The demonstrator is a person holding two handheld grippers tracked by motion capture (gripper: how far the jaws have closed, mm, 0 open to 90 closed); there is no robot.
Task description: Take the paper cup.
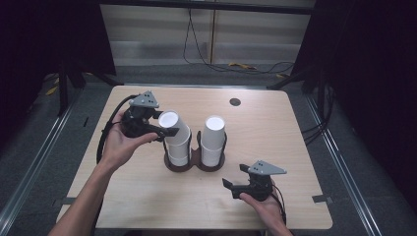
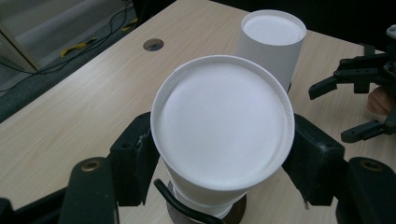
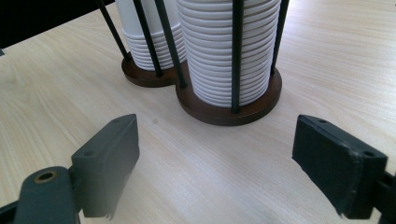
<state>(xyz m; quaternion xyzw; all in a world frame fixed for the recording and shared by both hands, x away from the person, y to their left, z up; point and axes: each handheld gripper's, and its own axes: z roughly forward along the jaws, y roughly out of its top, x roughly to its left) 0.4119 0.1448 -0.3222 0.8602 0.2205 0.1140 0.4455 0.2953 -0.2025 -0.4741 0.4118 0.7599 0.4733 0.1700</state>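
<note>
Two cup stacks in twin holder (image 1: 194, 164) at table (image 1: 123, 196) centre, high view: left stack (image 1: 176, 140), right stack (image 1: 213, 140). Left gripper (image 1: 164, 130) pinches top cup (image 1: 172, 123) of left stack, tilted, not yet clear of stack; judged early in the lift. Right gripper (image 1: 231, 186) idle near holder.

Left gripper view: jaws pressed on top cup (image 2: 222, 126); second stack (image 2: 271, 42) behind.

Right gripper view: jaws spread, nothing between; two stacks, holder base (image 3: 224, 109) ahead.

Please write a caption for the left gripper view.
Left gripper clamps the top paper cup of a stack in the holder.

wooden table (image 1: 275, 132), floor cables (image 1: 246, 66) beyond
</note>
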